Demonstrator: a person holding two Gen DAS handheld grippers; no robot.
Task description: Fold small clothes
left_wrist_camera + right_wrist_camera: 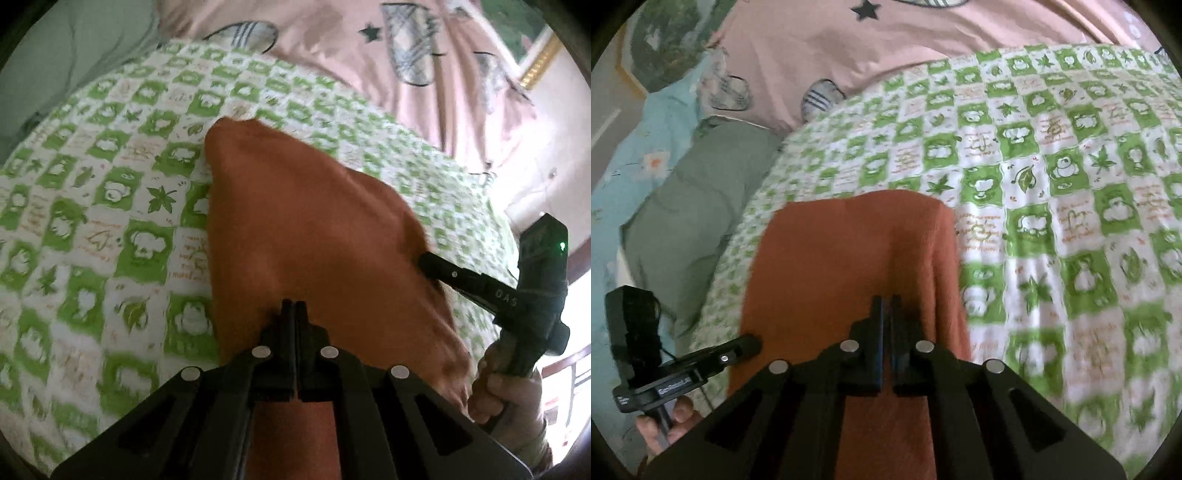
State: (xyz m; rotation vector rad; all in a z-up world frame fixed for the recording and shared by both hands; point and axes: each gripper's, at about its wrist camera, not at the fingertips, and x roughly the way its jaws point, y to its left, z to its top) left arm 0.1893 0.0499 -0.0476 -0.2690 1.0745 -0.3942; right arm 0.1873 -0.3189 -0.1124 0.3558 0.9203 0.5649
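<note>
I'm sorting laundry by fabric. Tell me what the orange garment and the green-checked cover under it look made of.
Orange garment: apparently a soft matte knit, maybe cotton; it drapes in loose folds without shine. Green-checked cover: looks like thin printed woven cotton, flat and matte, with frog and leaf prints.

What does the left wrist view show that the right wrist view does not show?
Only the left wrist view shows the right gripper from the side, shut on the orange cloth's edge, and a gold picture frame. Only the right wrist view shows the left gripper from the side, a grey-green garment and light blue bedding. Both show the orange cloth, the green checked sheet and the pink quilt.
</note>
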